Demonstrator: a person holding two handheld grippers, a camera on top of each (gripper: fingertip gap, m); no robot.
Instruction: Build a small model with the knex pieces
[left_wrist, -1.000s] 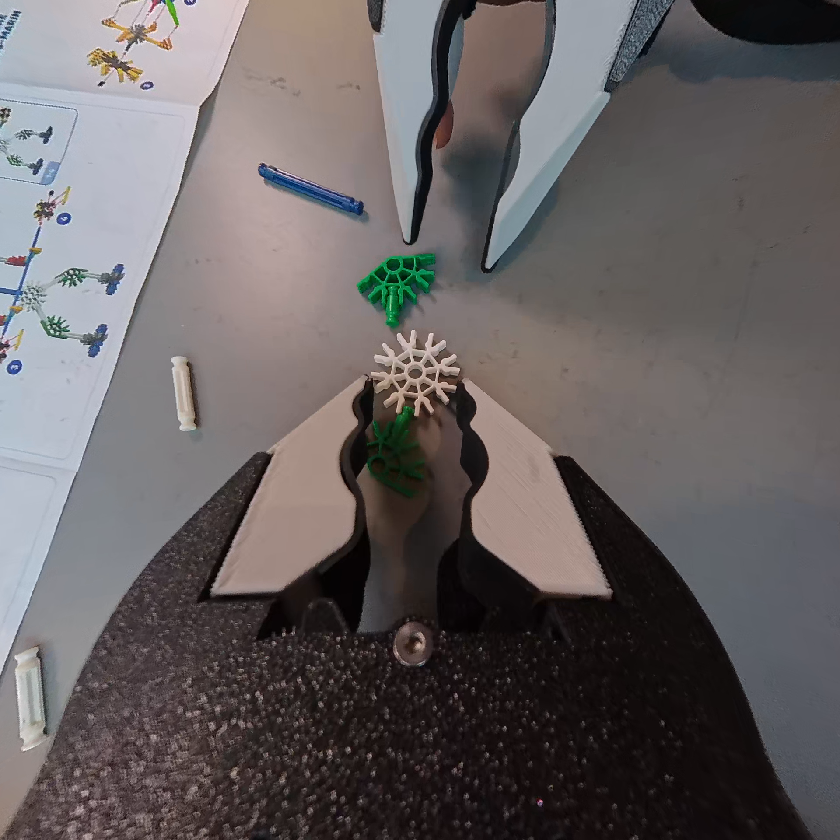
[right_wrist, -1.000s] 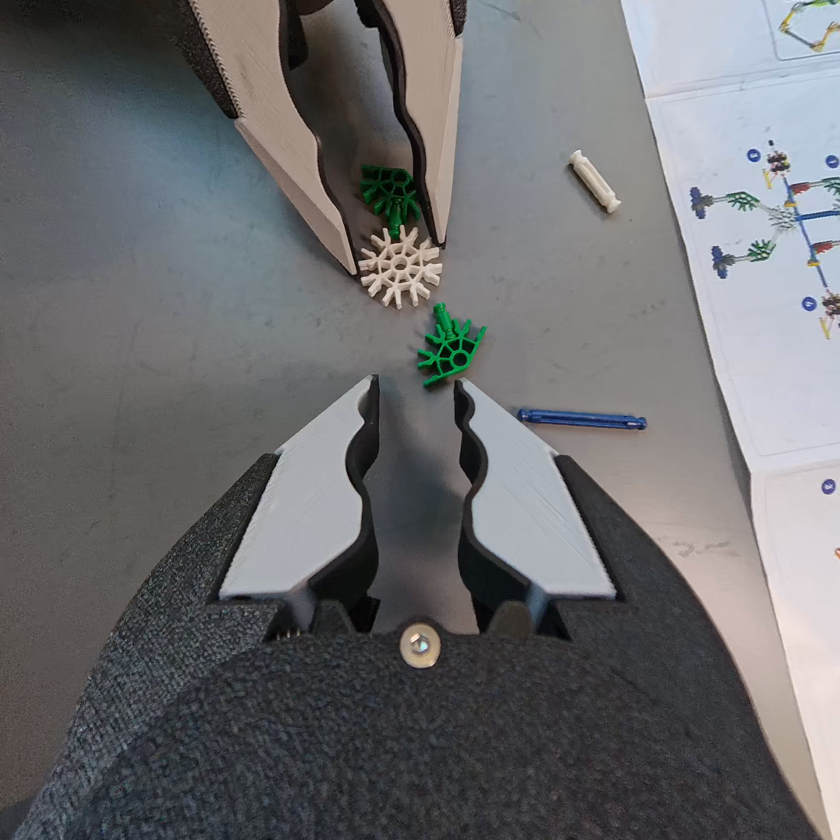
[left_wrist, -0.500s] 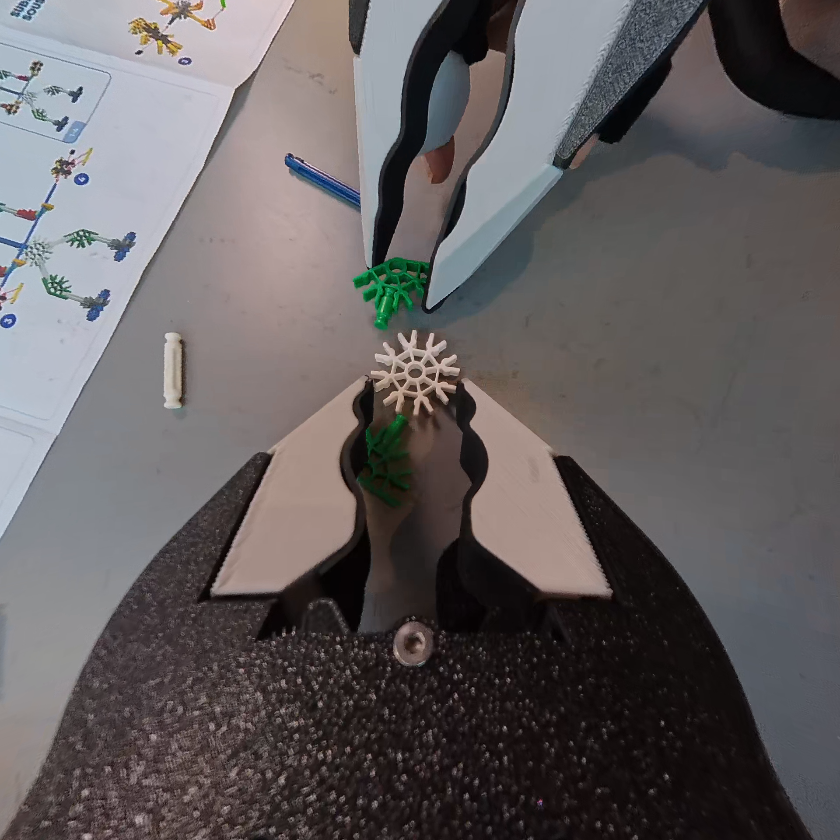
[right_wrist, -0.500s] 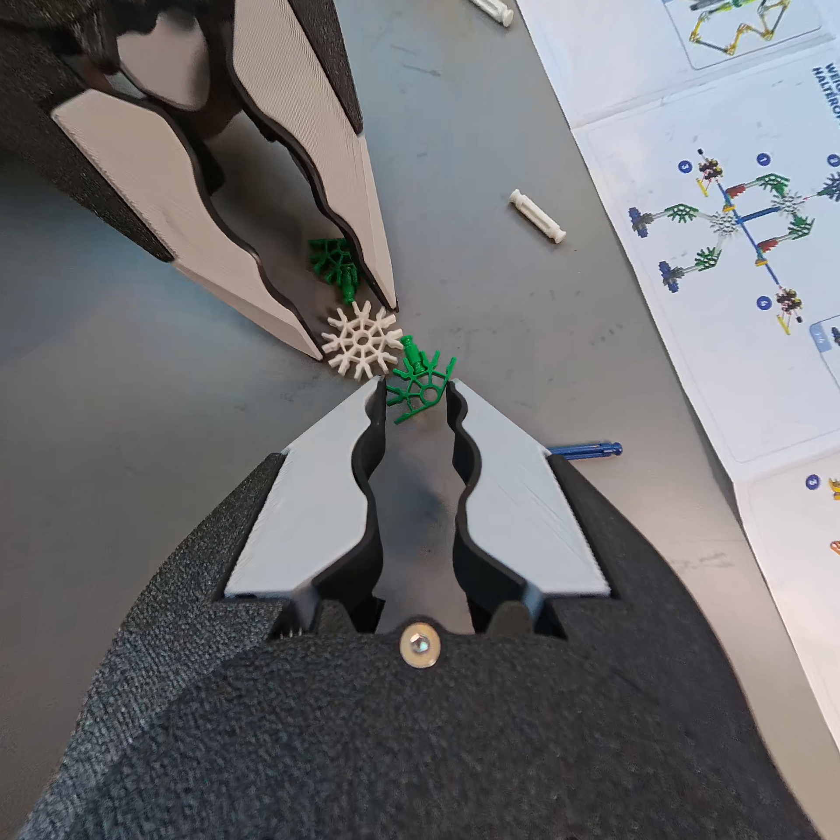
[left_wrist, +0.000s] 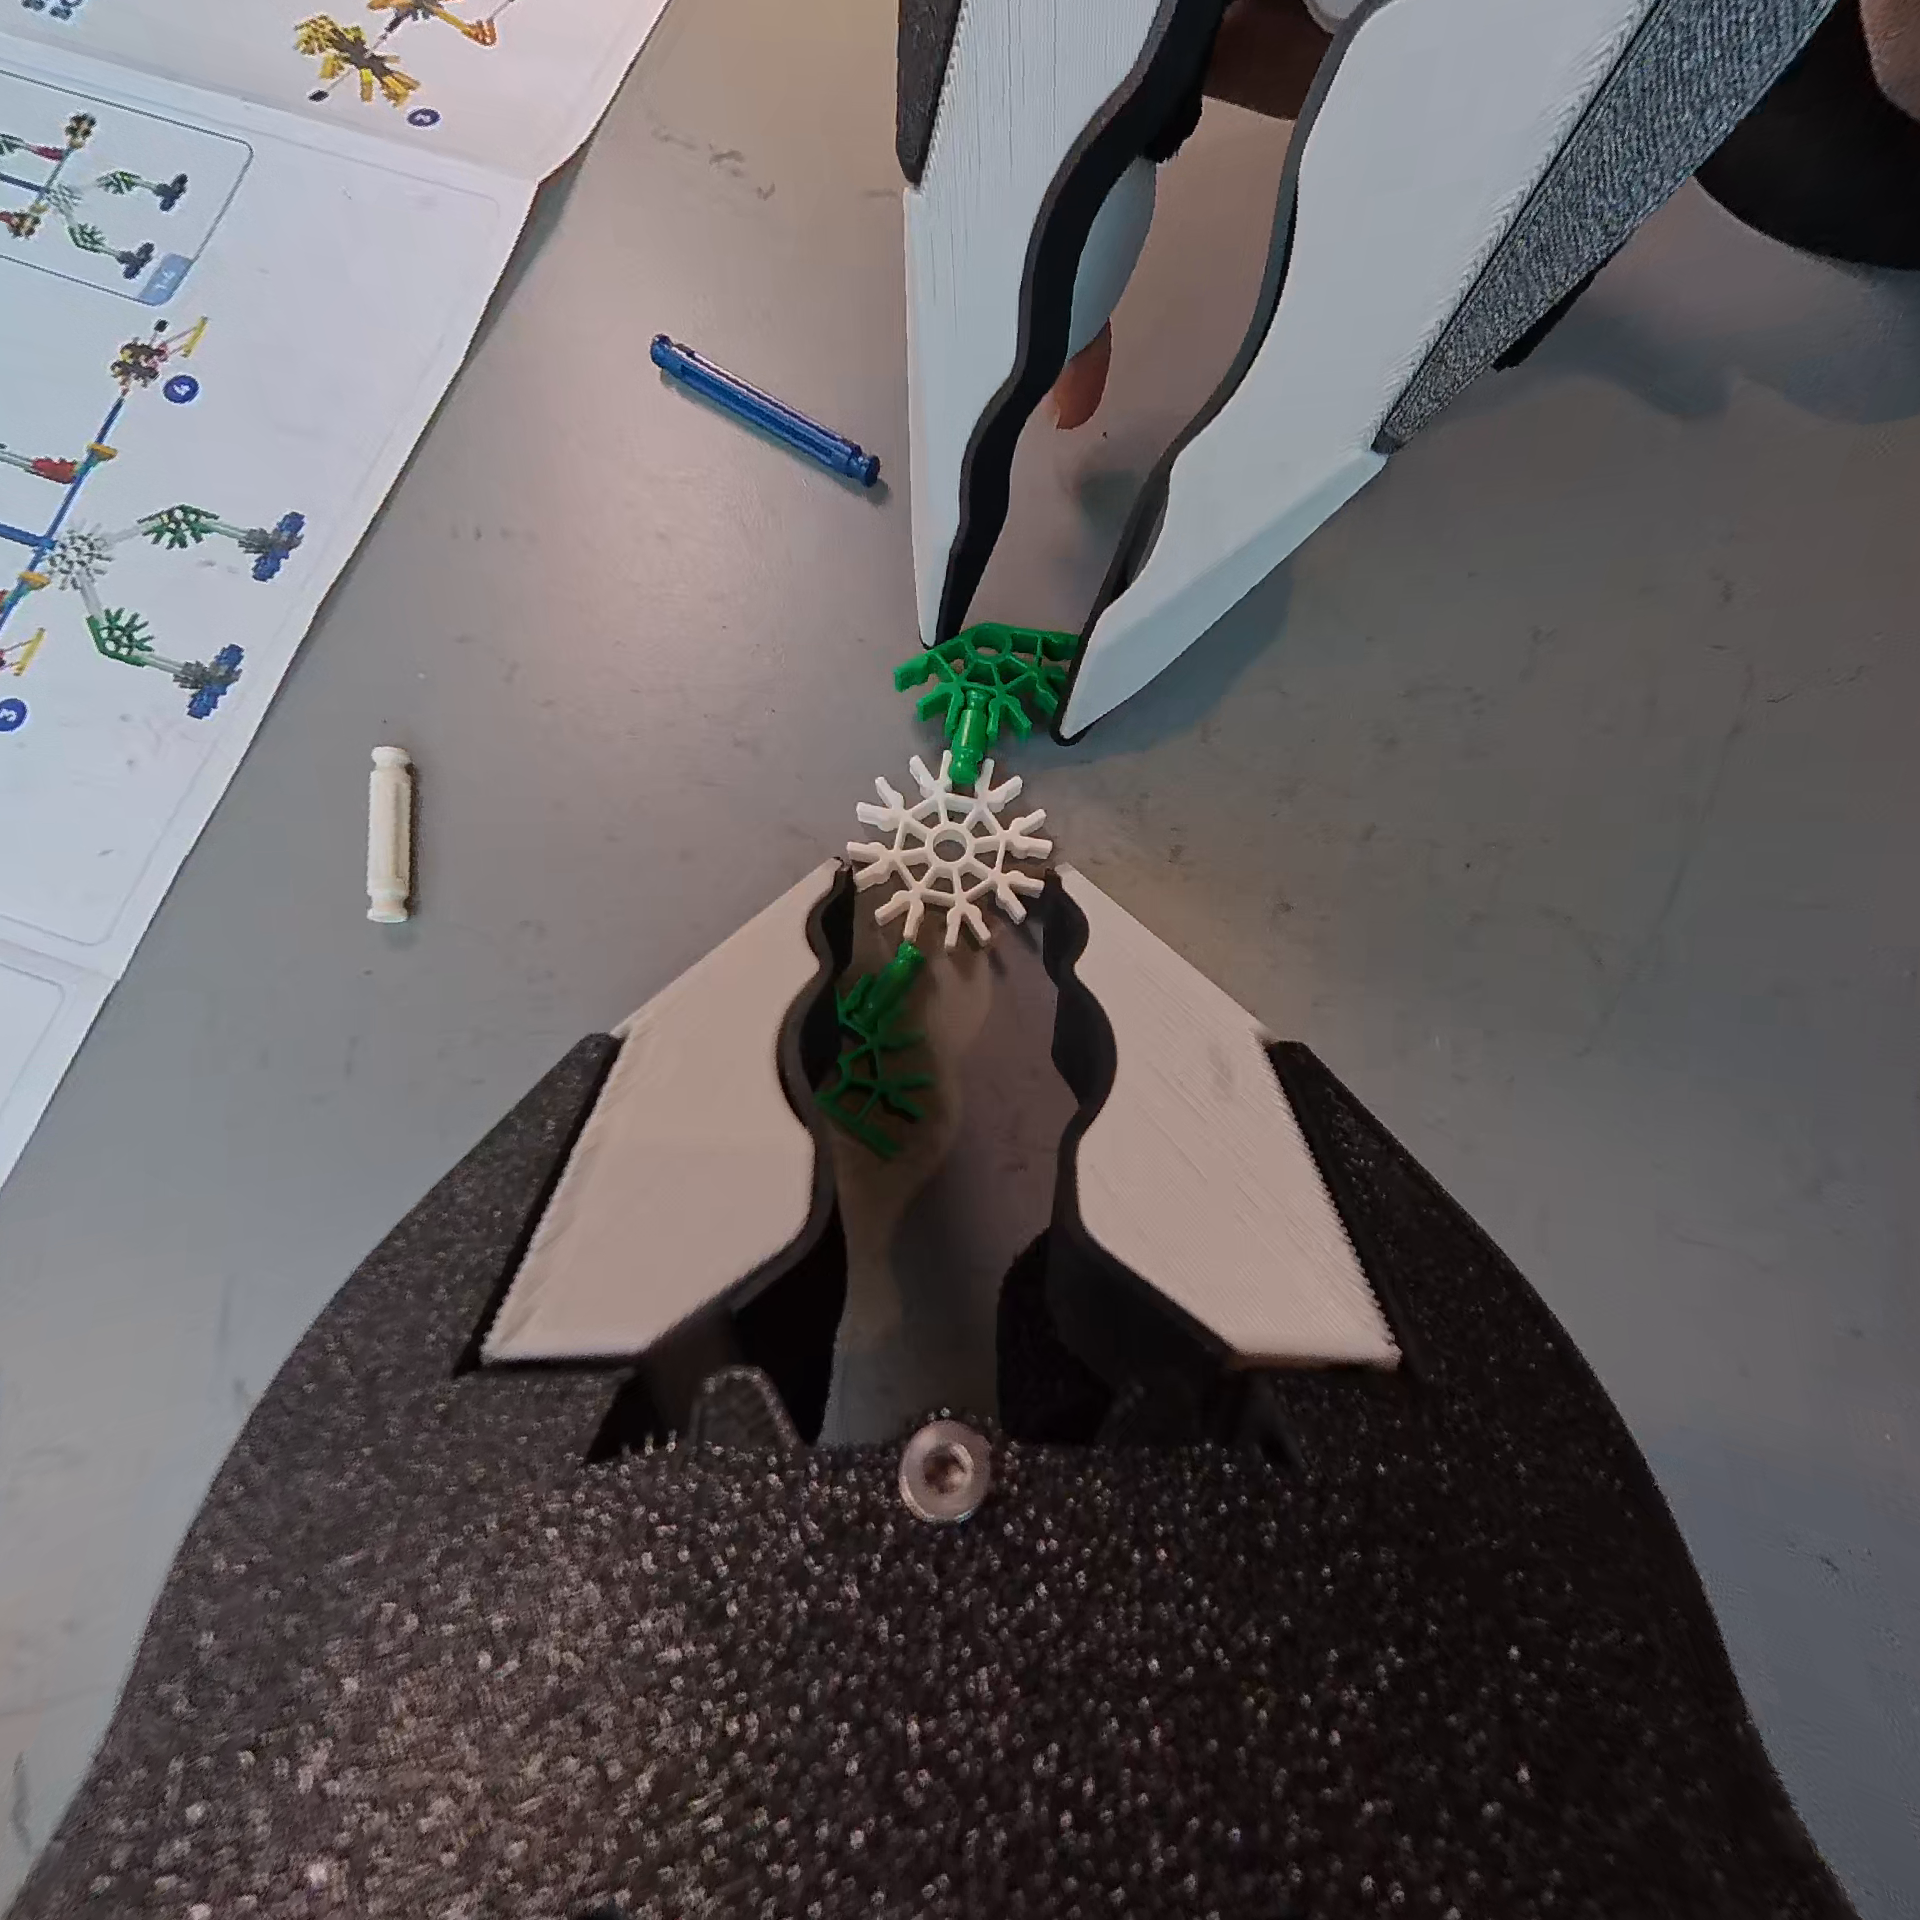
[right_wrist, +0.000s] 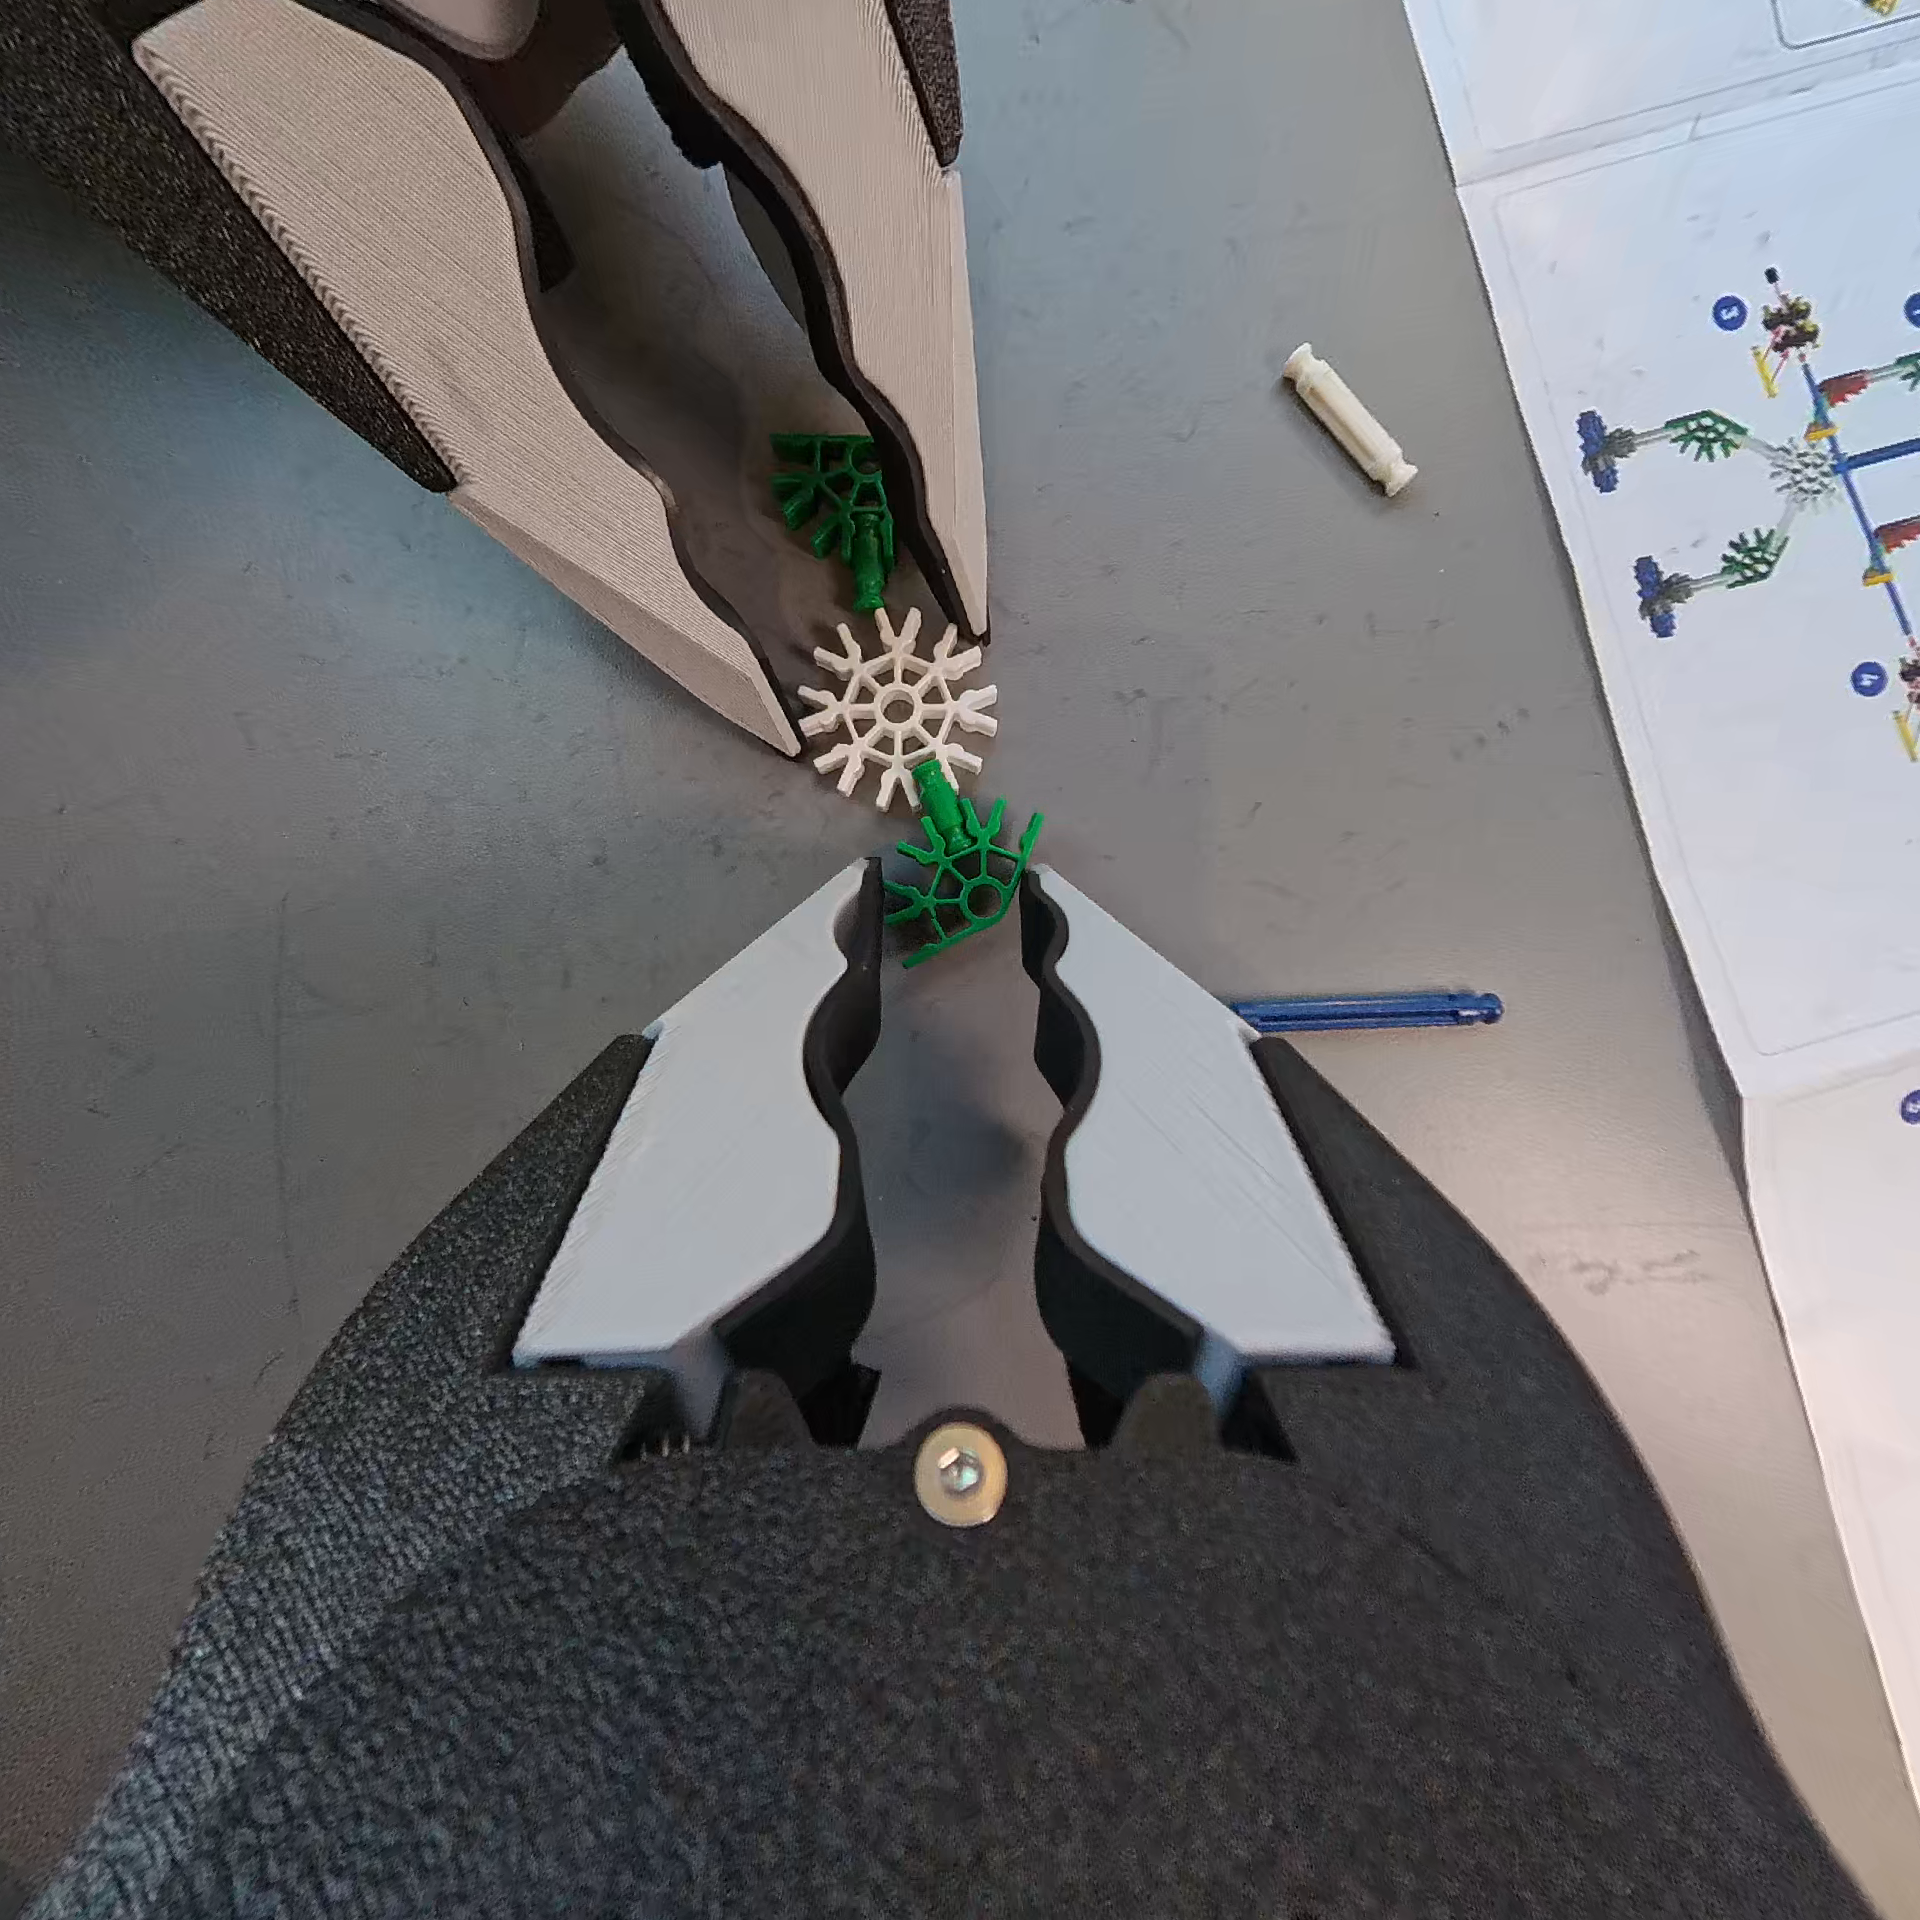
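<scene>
Two hand-held grippers: facing each other tip to tip over a grey bench (left_wrist: 1455, 935), both with fingers apart.
Left hand-held gripper (left_wrist: 948, 883): tips flank the lower edge of a white snowflake connector (left_wrist: 948, 847) at frame centre; contact unclear.
Between its fingers: a green fan connector with stub rod (left_wrist: 868, 1049), lying against the left-side finger, rod tip near the snowflake.
Right hand-held gripper (right_wrist: 951, 868): fingers either side of a second green fan connector (right_wrist: 961, 883), centre of the right wrist view; whether it is pinched I cannot tell.
Second connector's stub rod: overlaps the snowflake's rim.
Blue rod (left_wrist: 764, 407): upper centre-left, left wrist view, loose.
White short rod (left_wrist: 390, 834): left of centre, loose.
Instruction sheet (left_wrist: 260, 364): upper left.
</scene>
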